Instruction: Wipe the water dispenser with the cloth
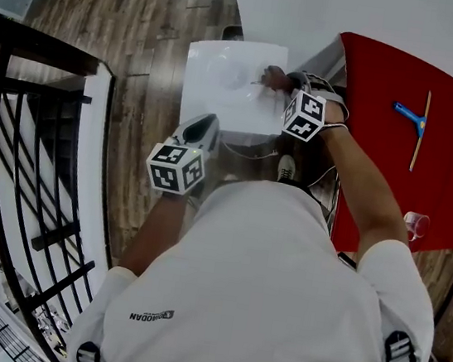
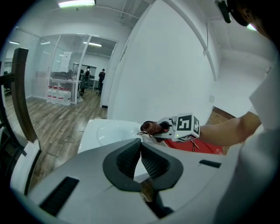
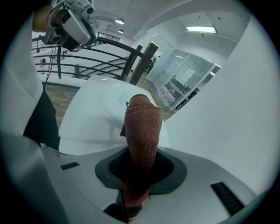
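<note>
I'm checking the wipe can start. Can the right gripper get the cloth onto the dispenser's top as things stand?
Probably yes: the right gripper grips the cloth right over the dispenser's white top, with nothing between them; the left gripper hangs clear.

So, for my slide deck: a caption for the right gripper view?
Right gripper clamps a rolled brown cloth over the white water dispenser.
</note>
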`<state>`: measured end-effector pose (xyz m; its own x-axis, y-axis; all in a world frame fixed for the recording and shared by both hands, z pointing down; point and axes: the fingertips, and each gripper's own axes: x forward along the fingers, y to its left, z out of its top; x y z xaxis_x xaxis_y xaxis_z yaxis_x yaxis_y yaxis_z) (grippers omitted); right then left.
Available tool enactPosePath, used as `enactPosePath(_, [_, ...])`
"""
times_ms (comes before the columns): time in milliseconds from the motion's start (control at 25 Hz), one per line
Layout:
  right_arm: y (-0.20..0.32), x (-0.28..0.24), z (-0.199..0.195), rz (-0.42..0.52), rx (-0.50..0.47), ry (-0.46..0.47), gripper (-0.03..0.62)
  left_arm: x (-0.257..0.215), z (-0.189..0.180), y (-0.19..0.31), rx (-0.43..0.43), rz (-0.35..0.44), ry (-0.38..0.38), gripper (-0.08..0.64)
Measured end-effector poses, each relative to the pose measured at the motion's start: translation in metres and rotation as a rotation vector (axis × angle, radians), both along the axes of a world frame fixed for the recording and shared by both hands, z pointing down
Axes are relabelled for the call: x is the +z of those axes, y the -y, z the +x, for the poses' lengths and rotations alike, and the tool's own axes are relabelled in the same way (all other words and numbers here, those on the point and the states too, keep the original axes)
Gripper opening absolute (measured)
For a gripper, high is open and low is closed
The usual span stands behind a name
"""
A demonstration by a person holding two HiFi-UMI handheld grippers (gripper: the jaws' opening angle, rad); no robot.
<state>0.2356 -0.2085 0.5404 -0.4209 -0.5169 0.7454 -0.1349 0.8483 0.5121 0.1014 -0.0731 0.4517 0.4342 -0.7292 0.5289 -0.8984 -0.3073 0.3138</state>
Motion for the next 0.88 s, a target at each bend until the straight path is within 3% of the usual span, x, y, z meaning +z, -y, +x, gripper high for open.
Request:
enactPosePath(600, [-0.104, 0.009, 0.008, -0.052, -0.047, 0.0, 0.086, 0.008, 0.015, -0.014, 0.088, -0.013, -0.012, 0.0])
enactPosePath(880, [-0.139, 0.016, 0.017, -0.106, -0.012, 0.044, 0.086, 0.007, 0.028, -0.01, 0.125, -0.01, -0.001, 0.0])
